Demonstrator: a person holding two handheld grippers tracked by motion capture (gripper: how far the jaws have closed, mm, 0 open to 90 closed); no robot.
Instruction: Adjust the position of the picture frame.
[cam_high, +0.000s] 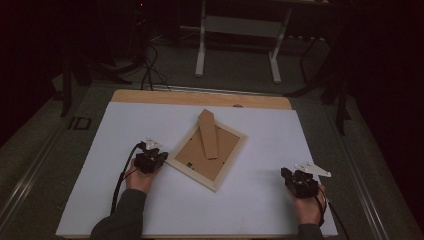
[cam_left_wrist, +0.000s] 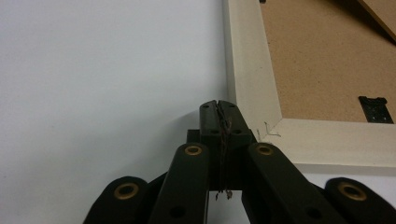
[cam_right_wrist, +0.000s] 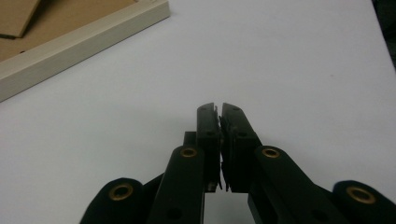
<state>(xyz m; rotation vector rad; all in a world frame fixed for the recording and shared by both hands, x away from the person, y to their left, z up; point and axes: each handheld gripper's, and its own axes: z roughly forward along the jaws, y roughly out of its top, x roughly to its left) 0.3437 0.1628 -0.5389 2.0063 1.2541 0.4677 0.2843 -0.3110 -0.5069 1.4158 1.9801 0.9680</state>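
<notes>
A picture frame (cam_high: 207, 150) lies face down in the middle of the white board, turned like a diamond, its brown backing and cardboard stand (cam_high: 209, 134) facing up. My left gripper (cam_high: 151, 159) rests at the frame's left corner, jaws shut with nothing between them; in the left gripper view its tips (cam_left_wrist: 218, 108) sit just beside the pale wooden frame edge (cam_left_wrist: 247, 70). My right gripper (cam_high: 296, 180) lies near the board's front right, well apart from the frame, shut and empty. In the right gripper view its tips (cam_right_wrist: 219, 109) point over bare board, with the frame's edge (cam_right_wrist: 79, 44) at upper left.
The white board (cam_high: 125, 200) covers a wooden table whose far strip (cam_high: 200, 98) shows. A small black hanger clip (cam_left_wrist: 376, 109) sits on the backing. Beyond the table stand a white table frame (cam_high: 237, 45) and cables (cam_high: 148, 70) on the dark floor.
</notes>
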